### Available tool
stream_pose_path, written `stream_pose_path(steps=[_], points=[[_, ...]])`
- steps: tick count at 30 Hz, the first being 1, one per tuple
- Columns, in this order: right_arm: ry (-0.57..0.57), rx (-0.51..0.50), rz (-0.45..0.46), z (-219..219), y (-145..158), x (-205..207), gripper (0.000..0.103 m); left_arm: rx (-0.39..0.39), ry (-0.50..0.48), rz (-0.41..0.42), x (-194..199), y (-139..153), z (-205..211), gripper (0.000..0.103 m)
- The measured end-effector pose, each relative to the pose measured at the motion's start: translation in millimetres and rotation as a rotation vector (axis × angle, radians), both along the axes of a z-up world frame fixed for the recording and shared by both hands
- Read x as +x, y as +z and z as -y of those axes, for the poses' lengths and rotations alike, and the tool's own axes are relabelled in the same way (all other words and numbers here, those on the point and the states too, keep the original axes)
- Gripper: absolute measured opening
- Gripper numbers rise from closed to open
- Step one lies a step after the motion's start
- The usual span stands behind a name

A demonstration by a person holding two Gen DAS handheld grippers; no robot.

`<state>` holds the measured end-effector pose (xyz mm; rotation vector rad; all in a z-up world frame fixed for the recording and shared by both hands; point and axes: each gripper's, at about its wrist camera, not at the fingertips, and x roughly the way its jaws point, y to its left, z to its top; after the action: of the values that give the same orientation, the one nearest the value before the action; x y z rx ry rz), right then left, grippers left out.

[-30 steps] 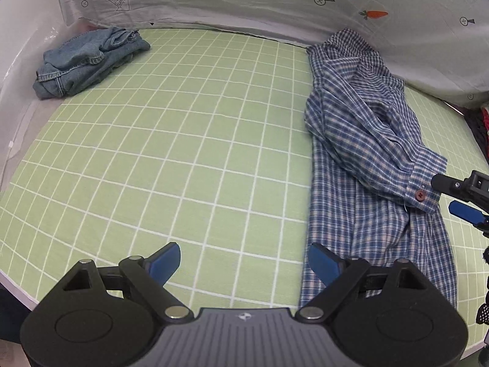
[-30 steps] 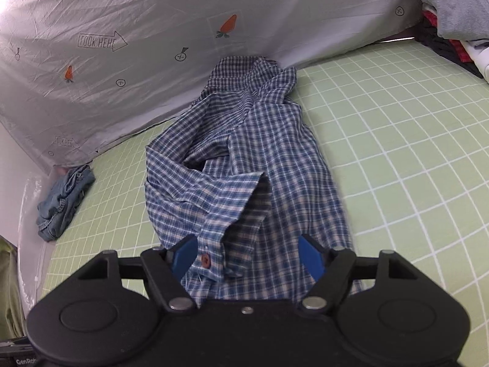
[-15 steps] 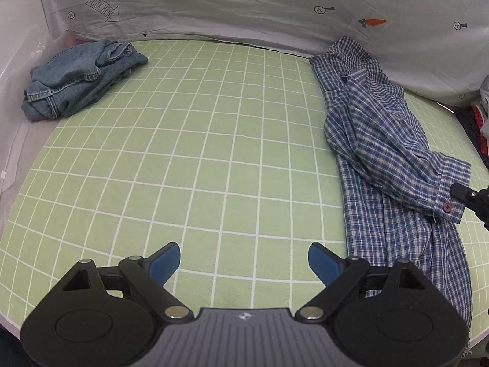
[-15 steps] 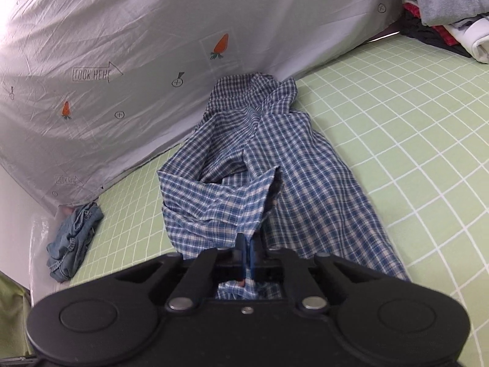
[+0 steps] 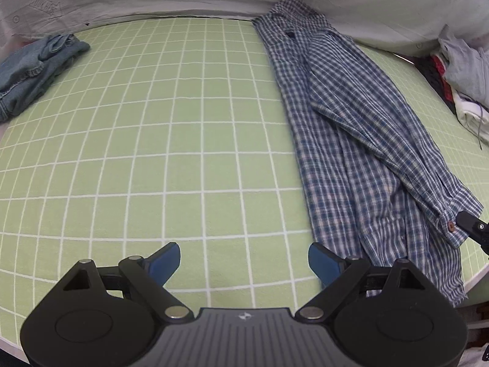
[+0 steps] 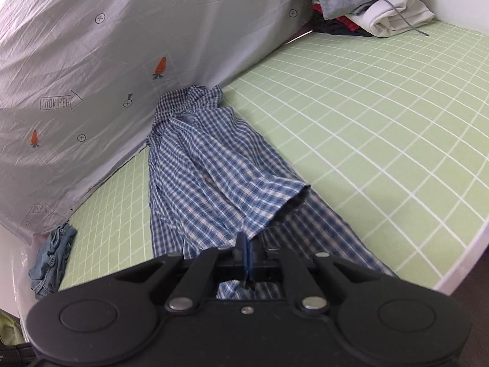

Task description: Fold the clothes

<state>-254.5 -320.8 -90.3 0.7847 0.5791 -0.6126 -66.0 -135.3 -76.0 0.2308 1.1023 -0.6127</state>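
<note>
A blue plaid shirt (image 5: 351, 128) lies lengthwise on the green grid mat (image 5: 152, 153), collar at the far wall. It also shows in the right wrist view (image 6: 207, 189). My right gripper (image 6: 244, 253) is shut on the shirt's sleeve cuff (image 6: 275, 205) and holds it stretched out over the shirt body toward the hem. Its tip shows in the left wrist view (image 5: 470, 224) at the cuff with a brown button (image 5: 450, 226). My left gripper (image 5: 241, 260) is open and empty above the mat, just left of the shirt's hem.
Folded blue jeans (image 5: 30, 67) lie at the mat's far left corner, also in the right wrist view (image 6: 50, 260). A pile of clothes (image 6: 366, 3) sits at the far right. A grey printed sheet (image 6: 91, 61) hangs along the back. The mat's near edge (image 6: 458, 275) is close.
My right gripper closed on the sleeve cuff and pulled the sleeve straight down along the shirt. My left gripper stayed open and the shirt now lies further right in its view.
</note>
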Motion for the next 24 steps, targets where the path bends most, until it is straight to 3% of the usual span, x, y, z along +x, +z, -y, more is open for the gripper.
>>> stream_pose_path(steps=[6,12,14,16,18,22,24], points=[[0.015,0.026,-0.054,-13.3,-15.5,-23.8,0.002,0.029,-0.082,-0.006,-29.5,-8.3,6.2,0.091],[0.063,0.042,-0.07,-17.6,-20.5,-28.9,0.003,0.048,-0.096,-0.003,-42.6,-10.6,6.6,0.091],[0.063,0.06,-0.062,-15.2,-17.7,-30.4,0.01,0.047,-0.091,-0.003,-45.3,-9.8,11.8,0.091],[0.078,0.027,-0.072,-14.7,-10.6,-30.4,0.028,0.045,-0.087,-0.003,-47.9,-8.9,17.1,0.091],[0.092,-0.022,-0.078,-13.9,-1.4,-29.7,0.039,0.043,-0.083,-0.002,-50.5,-8.1,22.3,0.091],[0.124,-0.115,-0.109,-8.4,10.3,-26.6,0.052,0.04,-0.074,-0.001,-55.7,-6.5,32.9,0.091],[0.142,-0.157,-0.134,-3.7,12.9,-24.3,0.074,0.043,-0.069,-0.005,-59.0,-6.7,38.9,0.091]])
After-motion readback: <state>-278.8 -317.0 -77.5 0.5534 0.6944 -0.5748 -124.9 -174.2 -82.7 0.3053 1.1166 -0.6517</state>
